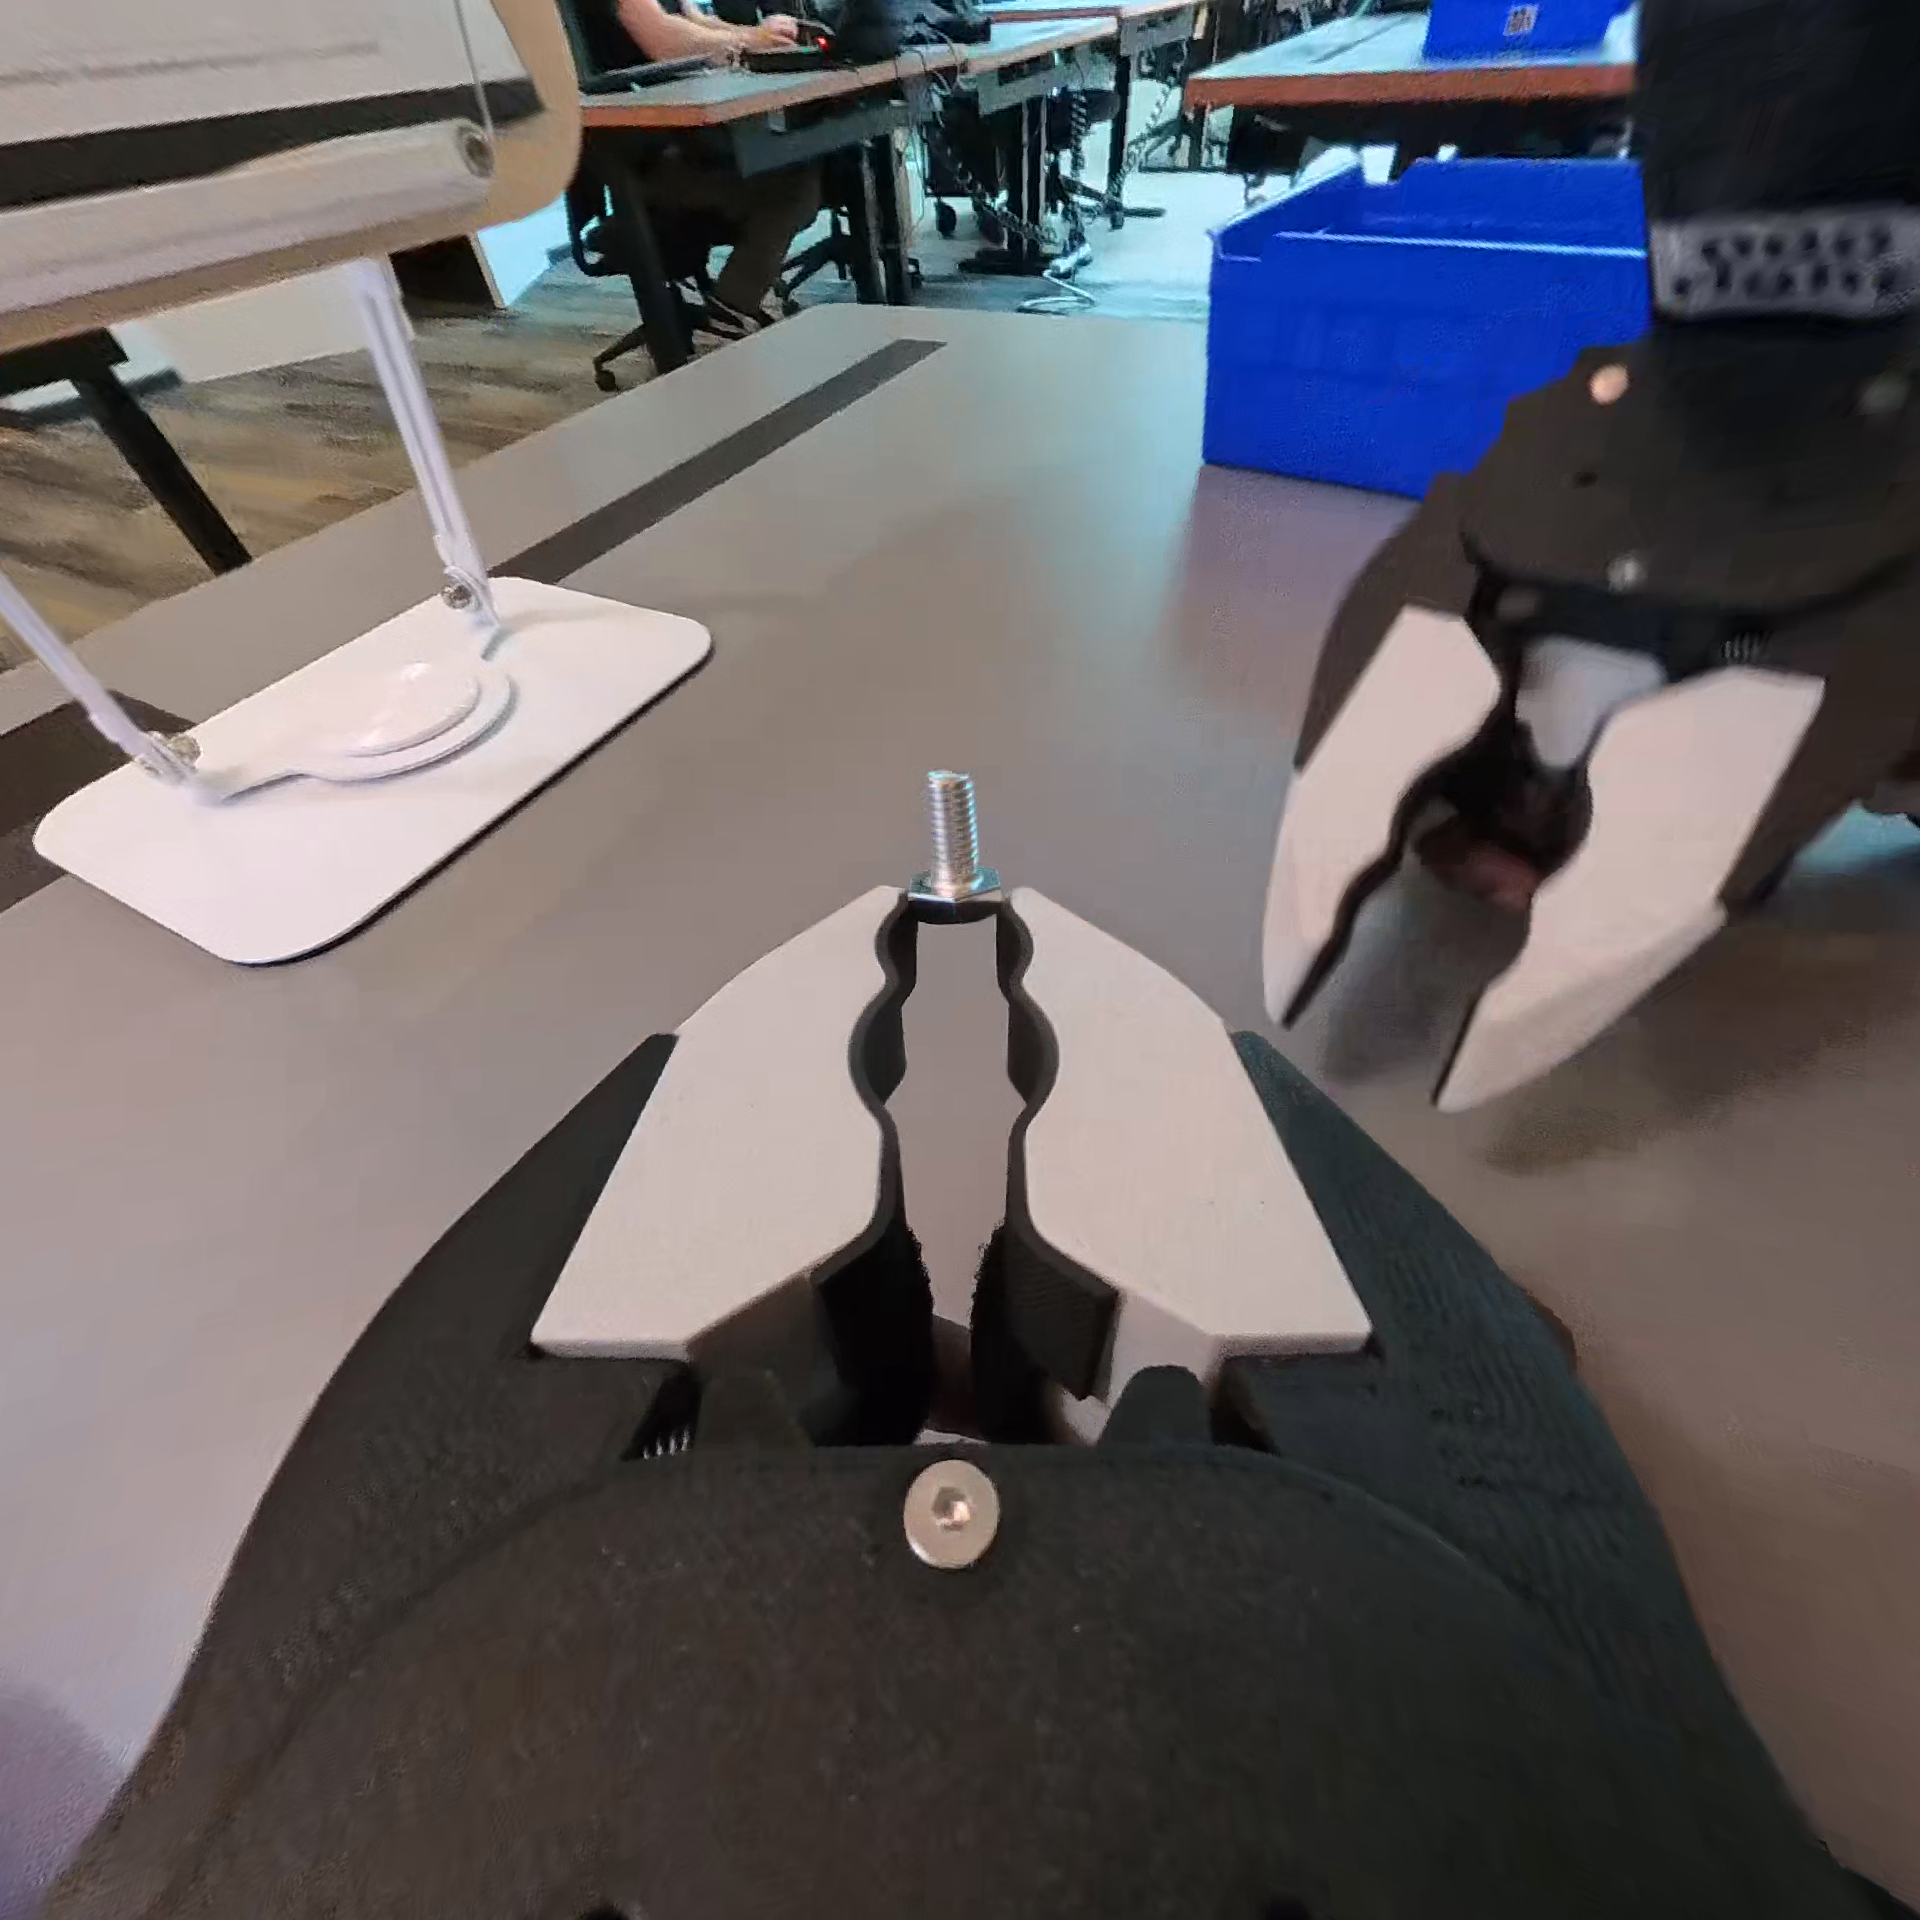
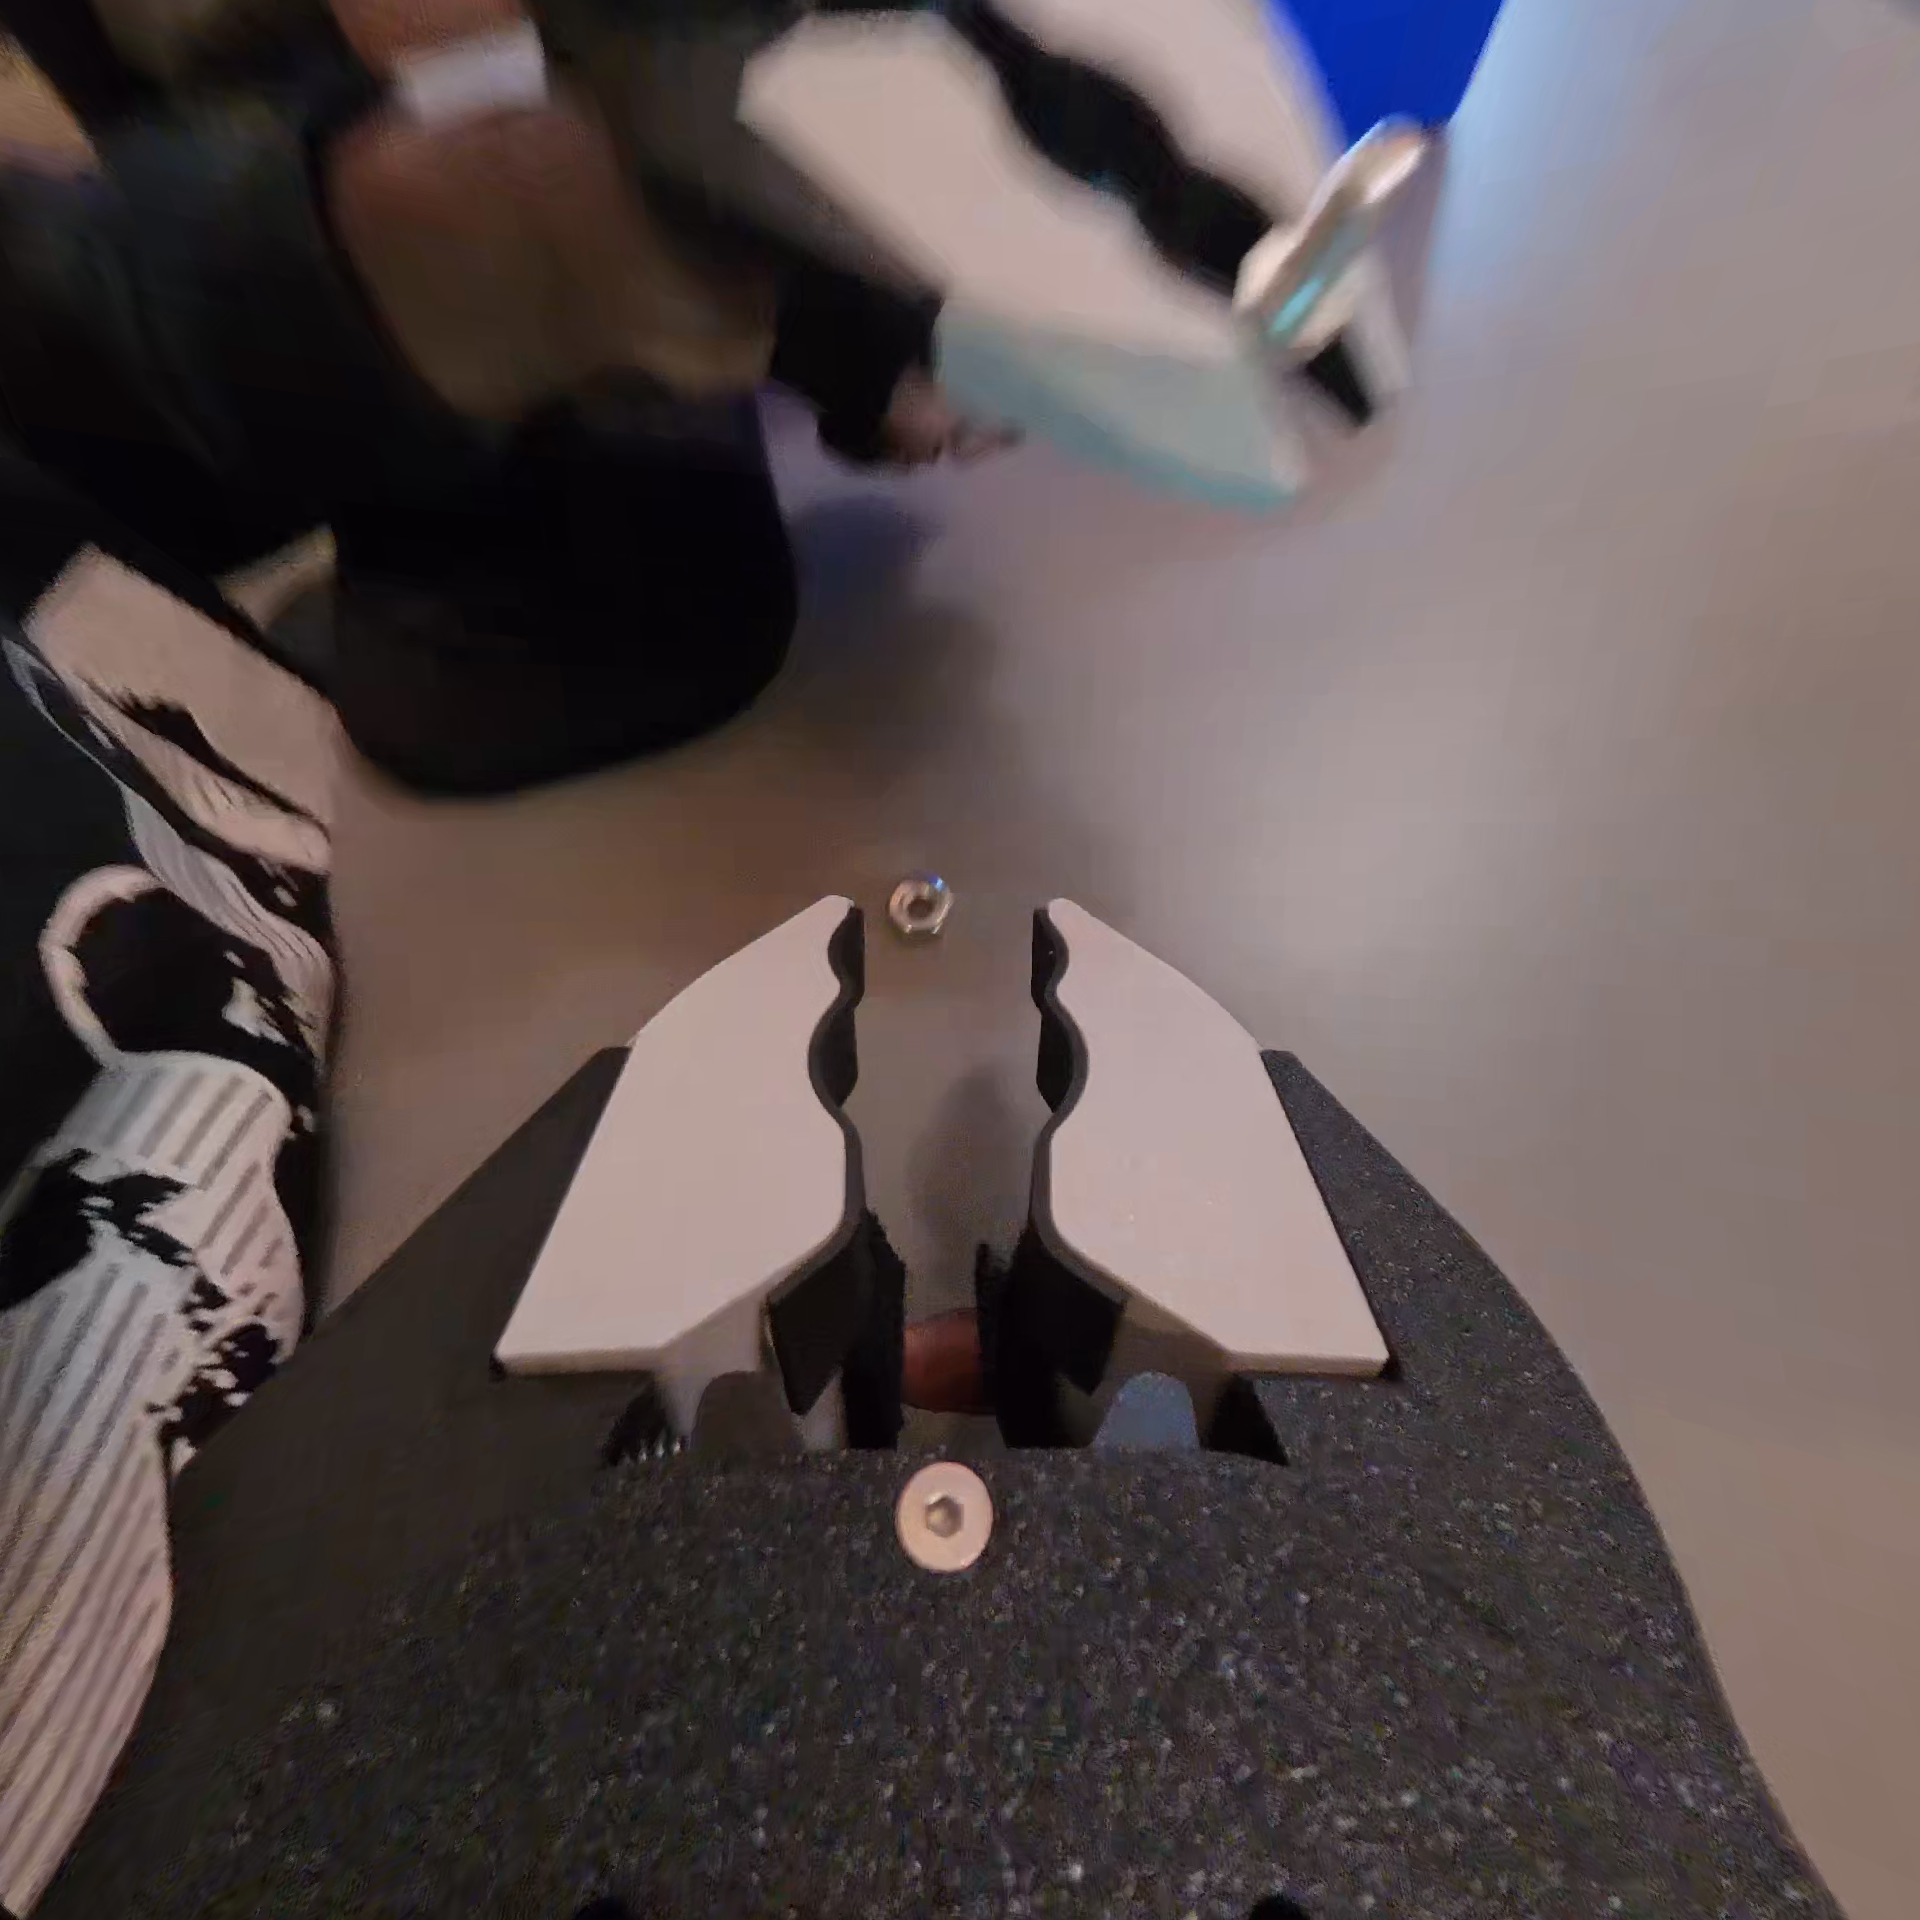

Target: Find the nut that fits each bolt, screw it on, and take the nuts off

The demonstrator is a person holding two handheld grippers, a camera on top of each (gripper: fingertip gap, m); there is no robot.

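The left gripper (image 1: 954, 914) is gripping the hex head of a silver bolt (image 1: 953, 831) between its jaw tips, with the threaded shaft pointing up above the grey desk (image 1: 935, 582). The right gripper (image 2: 948, 925) is hovering low over the desk with its jaws spread apart and holding nothing; 1 small silver nut (image 2: 918, 906) is lying flat on the desk just ahead of the tips. A white stand (image 1: 364, 769) is sitting to the left, and a blue bin (image 1: 1423, 322) is sitting at the far right. Nothing is lying between the nut and the jaws.
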